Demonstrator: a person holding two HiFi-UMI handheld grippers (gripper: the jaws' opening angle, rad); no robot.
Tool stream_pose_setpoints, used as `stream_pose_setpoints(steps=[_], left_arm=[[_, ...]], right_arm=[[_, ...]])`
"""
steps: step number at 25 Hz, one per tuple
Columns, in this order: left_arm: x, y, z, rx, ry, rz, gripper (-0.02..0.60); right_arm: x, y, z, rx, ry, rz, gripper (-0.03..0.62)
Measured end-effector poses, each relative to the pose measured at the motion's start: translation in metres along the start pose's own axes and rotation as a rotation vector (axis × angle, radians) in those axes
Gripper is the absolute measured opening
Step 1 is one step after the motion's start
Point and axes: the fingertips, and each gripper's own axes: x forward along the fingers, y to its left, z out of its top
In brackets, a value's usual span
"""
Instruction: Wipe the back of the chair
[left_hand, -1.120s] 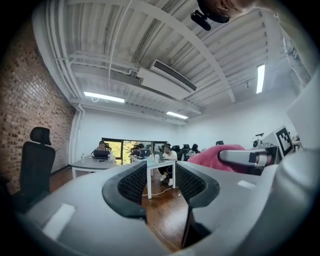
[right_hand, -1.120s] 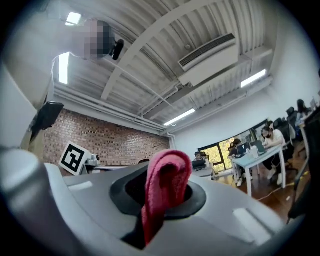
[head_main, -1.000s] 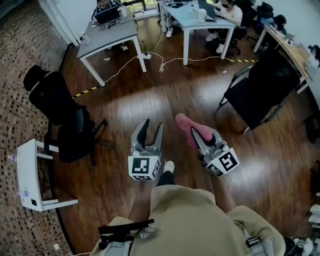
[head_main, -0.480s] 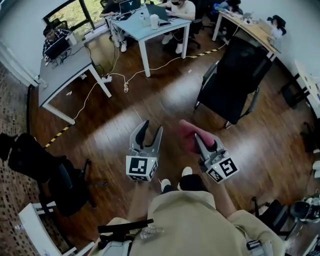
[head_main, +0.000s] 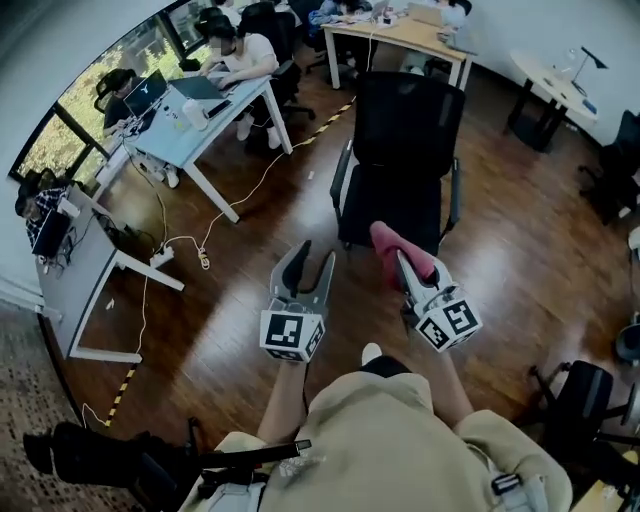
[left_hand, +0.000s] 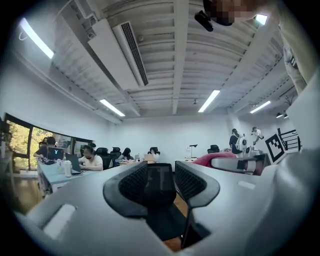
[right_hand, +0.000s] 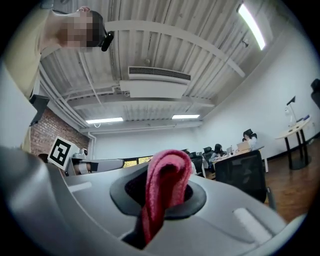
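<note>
A black office chair (head_main: 405, 130) stands on the wood floor straight ahead, its mesh back turned toward me. Both grippers hover just short of it. My left gripper (head_main: 314, 256) is open with nothing between its jaws, and the chair (left_hand: 159, 176) shows through the gap in the left gripper view. My right gripper (head_main: 394, 258) is shut on a folded pink cloth (head_main: 390, 248), which sticks out past the fingertips. The right gripper view shows the cloth (right_hand: 164, 187) pinched between the pads, with the chair (right_hand: 241, 175) off to the right.
Light blue desks (head_main: 205, 100) with seated people stand at the left, and a wooden desk (head_main: 400, 35) behind the chair. A white cable (head_main: 195, 250) trails over the floor at the left. A round table (head_main: 555, 75) and another black chair (head_main: 585, 390) are at the right.
The view has swung round: the black chair went from the right side to straight ahead and nearer. Both grippers keep their pose, and the cloth stays held.
</note>
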Motion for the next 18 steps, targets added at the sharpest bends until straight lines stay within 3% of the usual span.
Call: stream_pose_setpoints(steps=[5, 10, 18], left_arm=[[0.088, -0.009, -0.005, 0.011, 0.013, -0.093, 0.156], [0.157, -0.004, -0.032, -0.007, 0.065, -0.148, 0.16], [0.304, 0.043, -0.07, -0.055, 0.053, -0.234, 0.161]], right_arm=[[0.024, -0.073, 0.016, -0.004, -0.033, -0.086, 0.031], [0.038, -0.123, -0.017, 0.058, 0.024, -0.153, 0.031], [0.107, -0.237, -0.031, 0.043, 0.031, -0.266, 0.031]])
